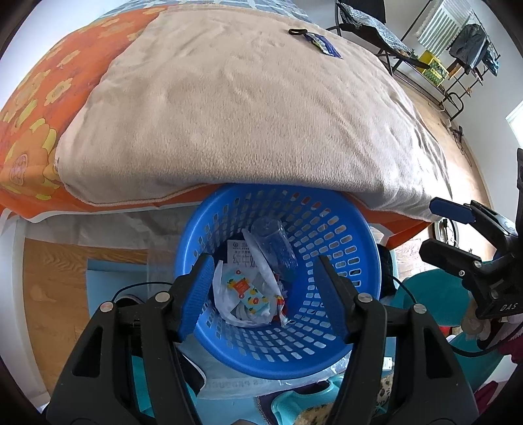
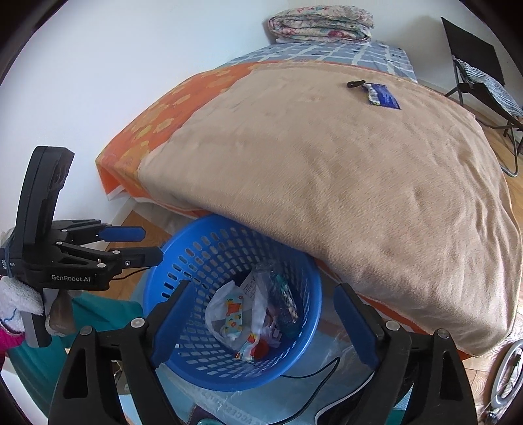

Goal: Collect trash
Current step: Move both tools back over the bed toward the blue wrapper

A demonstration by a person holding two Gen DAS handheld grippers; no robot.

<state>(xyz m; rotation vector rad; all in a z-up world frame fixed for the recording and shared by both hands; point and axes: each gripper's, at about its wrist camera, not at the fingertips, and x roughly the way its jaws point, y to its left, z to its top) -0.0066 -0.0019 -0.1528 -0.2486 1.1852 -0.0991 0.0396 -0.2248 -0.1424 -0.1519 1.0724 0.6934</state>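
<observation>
Basket: one blue plastic basket (image 1: 330, 330) with slotted walls is sitting on the floor, its far rim tucked under the edge of the bed.
Basket contents: one clear plastic bottle (image 1: 274, 245) is lying slanted over one white carton (image 1: 240, 255) with printed characters; one white plastic bag (image 1: 228, 304) is lying crumpled at the bottom with one orange-patterned wrapper (image 1: 246, 291) on it; smaller scraps with red on them are lying beside these, too jumbled to count.
Trash on bed: one blue wrapper (image 2: 384, 94) is lying flat on the far part of the blanket, with one small black loop (image 2: 355, 83) touching its end; both are well apart from the basket.
Bed: one tan blanket (image 2: 327, 170) is covering most of one orange flowered sheet (image 1: 42, 108); one folded quilt (image 2: 322, 24) is resting at the far end against the wall.
Left tool: left tool (image 1: 266, 291) is hanging above the basket with its two blue-padded fingers spread wide, grasping nothing.
Right tool: right tool (image 2: 264, 320) is also hanging above the basket, its two fingers spread wide and holding nothing.
Room: one black folding chair (image 2: 483, 81) is standing beyond the bed; one metal rack (image 1: 457, 49) is carrying hanging clothes near the wall.
</observation>
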